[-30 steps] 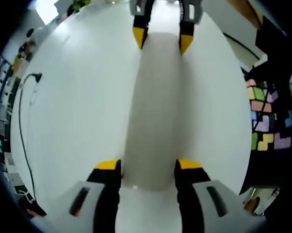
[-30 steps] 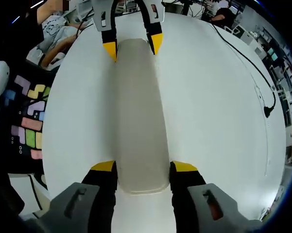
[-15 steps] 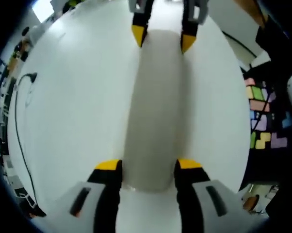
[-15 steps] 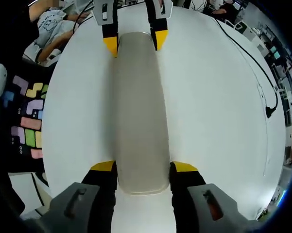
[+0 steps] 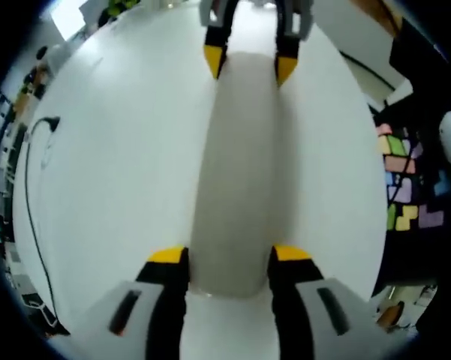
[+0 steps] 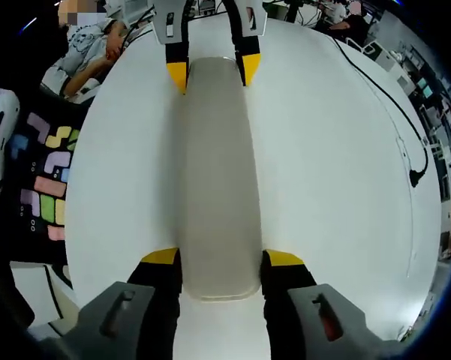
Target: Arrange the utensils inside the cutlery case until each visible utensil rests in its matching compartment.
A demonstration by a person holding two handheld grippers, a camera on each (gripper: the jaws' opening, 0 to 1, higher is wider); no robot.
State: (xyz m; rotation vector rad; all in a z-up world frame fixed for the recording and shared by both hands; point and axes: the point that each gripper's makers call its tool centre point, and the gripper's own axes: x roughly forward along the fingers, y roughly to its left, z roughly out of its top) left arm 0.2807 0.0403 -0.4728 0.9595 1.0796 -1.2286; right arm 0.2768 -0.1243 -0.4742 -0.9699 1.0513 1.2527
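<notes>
On the white table (image 6: 323, 165) one long closed cutlery case (image 6: 217, 172) lies between the two grippers; the right gripper (image 6: 219, 259) straddles its near end and the left gripper (image 6: 210, 69) its far end at 12 o'clock, so both ends are occupied. Bare tabletop runs wide along both long sides, at 3 and 9 o'clock. A black cable (image 6: 405, 142) trails near the table edge at 3 o'clock. A person's sleeve (image 6: 82, 60) rests by the edge at 10 o'clock.
</notes>
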